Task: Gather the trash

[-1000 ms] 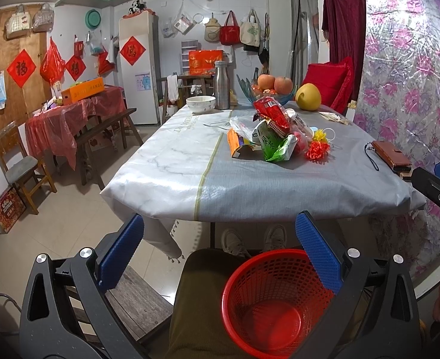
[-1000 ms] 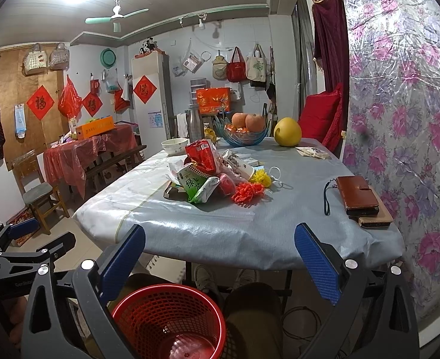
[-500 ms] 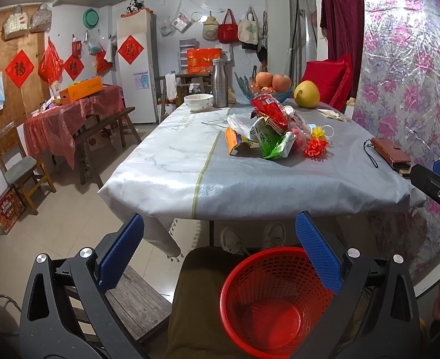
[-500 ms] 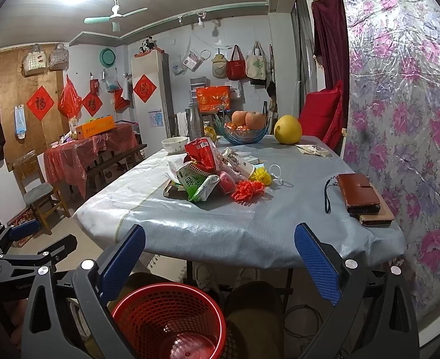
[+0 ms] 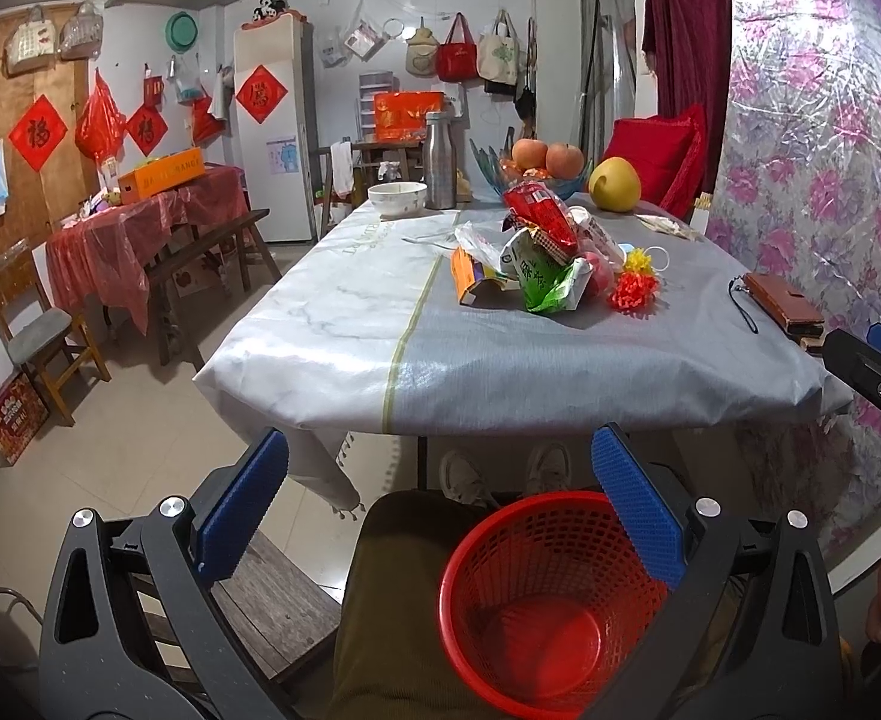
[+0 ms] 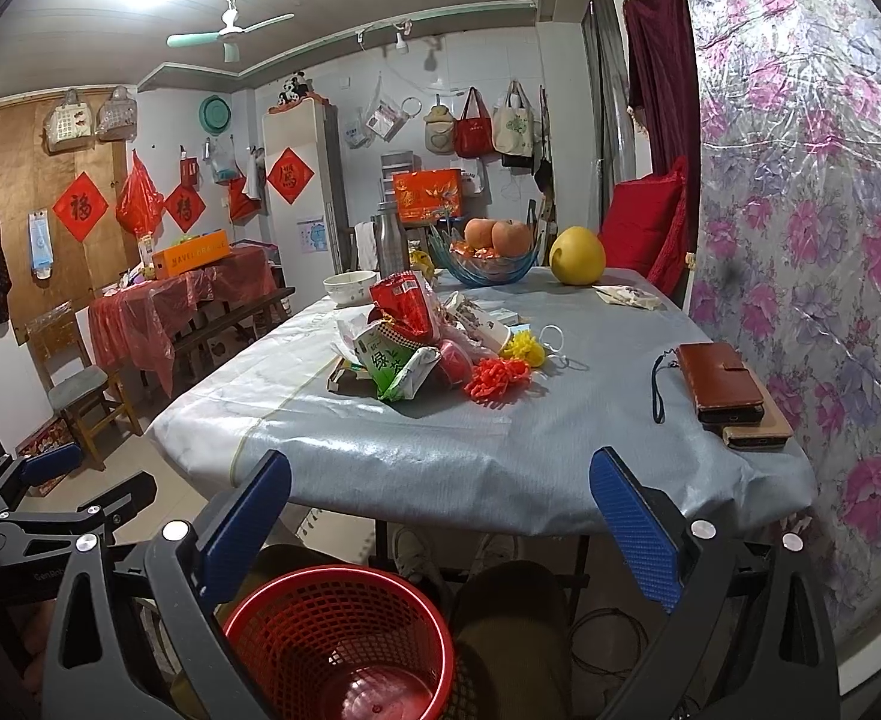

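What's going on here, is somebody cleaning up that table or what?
A seated person holds a two-finger gripper in each hand; the left gripper and right gripper are both open and empty, held short of the table. A pile of wrappers sits mid-table, untouched. A red basket rests at the person's lap with nothing in it, so trash collection has not started.

White walls hung with bags, a ceiling fan, tiled floor.
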The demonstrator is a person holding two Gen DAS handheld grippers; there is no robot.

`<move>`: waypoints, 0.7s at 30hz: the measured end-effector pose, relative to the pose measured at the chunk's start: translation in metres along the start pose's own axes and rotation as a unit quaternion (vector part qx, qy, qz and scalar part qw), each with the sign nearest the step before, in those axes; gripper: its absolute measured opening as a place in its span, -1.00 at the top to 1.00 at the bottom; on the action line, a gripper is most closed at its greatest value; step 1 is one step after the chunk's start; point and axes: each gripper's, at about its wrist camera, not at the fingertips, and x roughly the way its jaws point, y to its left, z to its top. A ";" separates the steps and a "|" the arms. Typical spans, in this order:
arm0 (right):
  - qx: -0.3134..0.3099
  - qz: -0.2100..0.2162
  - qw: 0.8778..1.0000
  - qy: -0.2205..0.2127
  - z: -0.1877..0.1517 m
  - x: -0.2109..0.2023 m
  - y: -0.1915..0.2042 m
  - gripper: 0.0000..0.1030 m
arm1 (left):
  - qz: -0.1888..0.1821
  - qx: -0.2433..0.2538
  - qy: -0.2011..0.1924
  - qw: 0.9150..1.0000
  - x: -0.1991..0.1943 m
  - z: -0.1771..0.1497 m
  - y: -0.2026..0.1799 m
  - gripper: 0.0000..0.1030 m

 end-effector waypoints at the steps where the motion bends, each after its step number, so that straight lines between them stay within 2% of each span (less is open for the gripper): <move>1: 0.000 0.000 1.000 0.000 0.000 0.000 0.001 -0.89 | 0.000 0.000 0.000 1.000 -0.001 -0.002 -0.001 -0.89; 8: 0.003 0.001 1.000 0.009 -0.003 0.010 -0.002 -0.90 | 0.001 -0.003 0.008 1.000 0.008 -0.004 0.003 -0.89; 17: 0.028 0.006 0.997 0.070 -0.020 0.071 -0.018 -0.89 | 0.011 -0.030 0.089 0.996 0.077 -0.019 0.031 -0.89; 21: 0.047 0.025 0.994 0.096 -0.024 0.107 -0.028 -0.89 | 0.016 -0.039 0.116 0.992 0.100 -0.016 0.039 -0.89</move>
